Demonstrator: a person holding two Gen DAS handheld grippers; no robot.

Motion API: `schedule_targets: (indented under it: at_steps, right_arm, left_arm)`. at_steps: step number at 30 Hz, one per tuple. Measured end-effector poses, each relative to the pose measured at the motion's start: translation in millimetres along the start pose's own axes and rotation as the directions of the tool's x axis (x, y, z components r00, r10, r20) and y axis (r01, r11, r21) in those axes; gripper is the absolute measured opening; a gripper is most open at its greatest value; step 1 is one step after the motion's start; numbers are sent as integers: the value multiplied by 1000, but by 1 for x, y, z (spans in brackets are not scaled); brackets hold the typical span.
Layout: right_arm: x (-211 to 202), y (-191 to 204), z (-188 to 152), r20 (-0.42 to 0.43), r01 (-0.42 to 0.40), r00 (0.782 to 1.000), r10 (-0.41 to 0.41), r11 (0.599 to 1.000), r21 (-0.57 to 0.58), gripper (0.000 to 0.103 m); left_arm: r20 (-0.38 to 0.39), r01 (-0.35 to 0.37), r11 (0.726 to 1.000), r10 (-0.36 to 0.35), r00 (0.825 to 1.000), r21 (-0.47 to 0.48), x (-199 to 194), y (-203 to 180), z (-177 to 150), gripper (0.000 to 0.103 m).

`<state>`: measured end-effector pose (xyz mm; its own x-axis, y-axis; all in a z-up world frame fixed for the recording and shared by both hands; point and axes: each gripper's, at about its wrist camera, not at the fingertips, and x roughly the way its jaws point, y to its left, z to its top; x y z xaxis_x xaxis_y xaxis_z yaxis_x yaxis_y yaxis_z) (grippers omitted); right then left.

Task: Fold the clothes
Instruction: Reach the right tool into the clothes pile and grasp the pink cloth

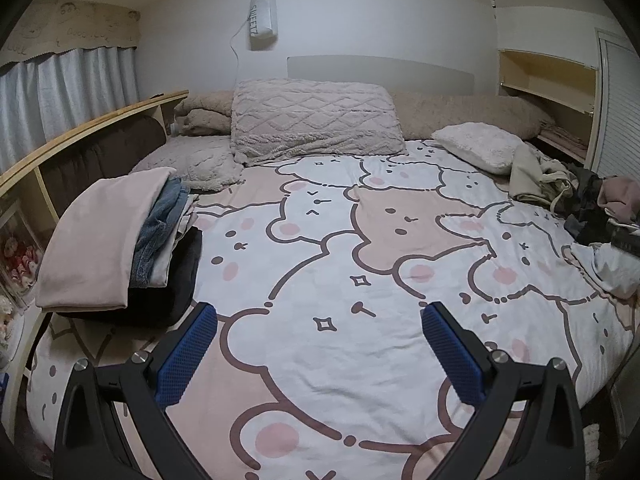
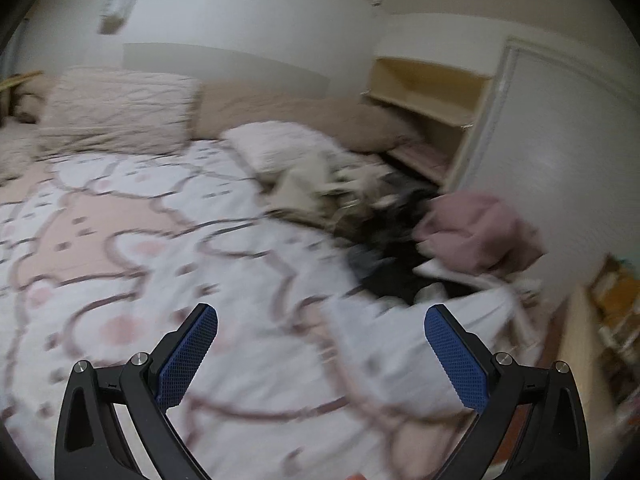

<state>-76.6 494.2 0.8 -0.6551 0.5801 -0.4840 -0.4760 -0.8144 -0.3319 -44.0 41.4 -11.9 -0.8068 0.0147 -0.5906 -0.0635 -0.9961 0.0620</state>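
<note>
Right wrist view: the right gripper (image 2: 322, 344) has its blue-padded fingers (image 2: 188, 356) spread wide with nothing between them, hovering above the bear-print bedsheet (image 2: 120, 240). The frame is smeared, so detail is soft. Beyond the fingertips, at the centre right of the frame, lies the heap of unfolded clothes (image 2: 400, 232): a mauve garment (image 2: 480, 232) on top at the right, dark pieces under it, a beige one toward the upper left of the heap, and a white piece (image 2: 460, 312) trailing down toward the right finger.

In the left wrist view the left gripper (image 1: 320, 344) is likewise spread and empty over bare sheet at the lower middle. The stack of folded clothes (image 1: 120, 248) sits at the middle left, a pale pink piece (image 1: 100, 240) on top, denim and dark layers beneath.

The step in hand looks like fetching the next garment. To do it well, I would pinch one top layer only, probably the mauve garment or the white piece nearest the fingers, at an edge or seam rather than mid-bunch, so the dark pieces do not drag along, then carry it to the open sheet between heap and stack.

The heap's long axis runs diagonally, from upper left down to lower right along the bed's edge. The crumpled garments show no readable collar or hem, so which way any of them points cannot be told.
</note>
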Motion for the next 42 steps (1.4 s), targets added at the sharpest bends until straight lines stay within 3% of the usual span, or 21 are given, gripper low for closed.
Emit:
schedule_targets:
  at_steps: [7,12,16,18,22,25,29,34,38,42]
  right_arm:
    - [75,-74,33,-83,222,973,-214,969,111,102]
    - [129,-122,42,-186,298,947,-263,933,202,78]
    - [164,-150,41,-286,367,912,-294,896,251,53]
    - [177,-162,39,-322,342,915,-243,891,299,47]
    - [193,-180,38,-350,261,930,-117,878,401,8]
    - [189,-192,46,-322,222,945,-65,847,482,4]
    - [166,-202,72,-199,74,979,54,810,582,3]
    - [94,-188,136,-2,-67,997,79,857,511,3]
    - [12,-161,188,179,-195,975,130,890,412,3]
    - [-67,-120,232,336,-322,914,226,909,265,3]
  left_arm:
    - [-16,1,1000,-1,1000,16,3,-6,1,103]
    - [-29,1,1000,-1,1000,1,6,-4,2,103]
    - [-33,-20,1000,19,999,-7,6,-1,0,103]
    - [-34,-27,1000,27,999,-13,6,1,-1,103]
    - [-36,-27,999,26,999,-28,5,6,-1,103]
    - [-32,-16,999,14,999,-39,4,8,-1,103]
    - [-27,1,998,-2,1000,-58,4,10,-3,103]
    - [-20,42,996,-44,999,-74,3,10,-7,103]
    - [4,64,994,-64,998,-84,-3,16,-8,103]
    - [31,80,990,-77,997,-114,-11,28,-12,103]
